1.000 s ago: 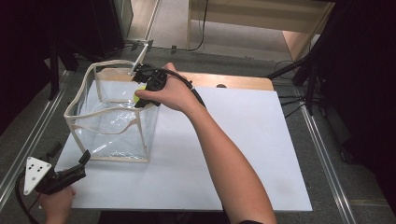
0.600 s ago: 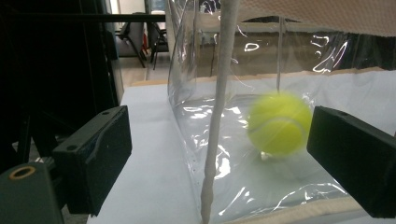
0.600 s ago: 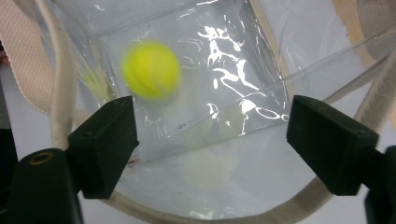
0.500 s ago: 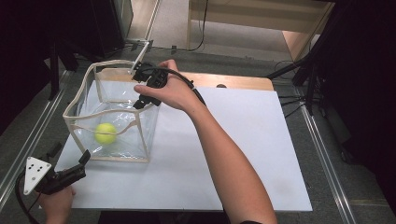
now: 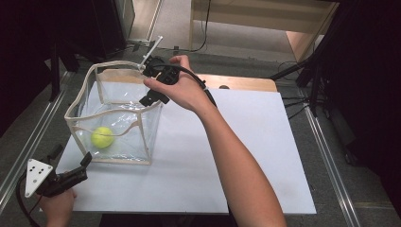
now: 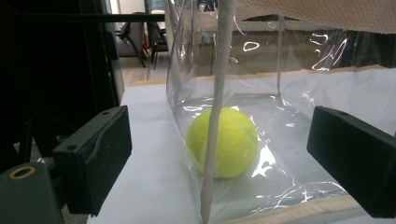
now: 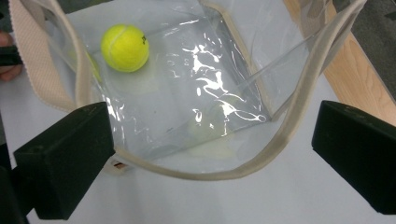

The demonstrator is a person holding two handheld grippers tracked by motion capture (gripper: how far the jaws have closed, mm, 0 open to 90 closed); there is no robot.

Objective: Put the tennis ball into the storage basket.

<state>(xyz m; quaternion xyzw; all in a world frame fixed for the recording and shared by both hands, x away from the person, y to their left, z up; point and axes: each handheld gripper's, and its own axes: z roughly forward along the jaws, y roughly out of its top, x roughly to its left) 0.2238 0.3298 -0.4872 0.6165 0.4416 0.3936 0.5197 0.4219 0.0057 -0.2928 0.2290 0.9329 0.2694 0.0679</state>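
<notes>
**A:** so where's the tennis ball (image 5: 102, 137) at? I see it lying on the bottom of the clear plastic bag (image 5: 124, 124), down in the near-left corner, nothing touching it

**B:** yep, same. From the left gripper view it (image 6: 222, 142) sits right behind the bag's see-through wall, with one of the beige corner seams running straight up in front of it. The bag stands upright on the white table (image 5: 227, 156), top open, beige trim all round the rim

**A:** and the right gripper (image 5: 152, 97)?

**B:** it hangs over the bag's right rim, pointing down into it. Jaws have just been opening and they're spread wide, nothing between them, ball's well below and off to the side (image 7: 125, 47)

**A:** left gripper (image 5: 71, 176)?

**B:** low at the near-left corner of the table, just outside the bag, aimed at the ball through the plastic. Jaws wide apart too, gripping nothing
</notes>
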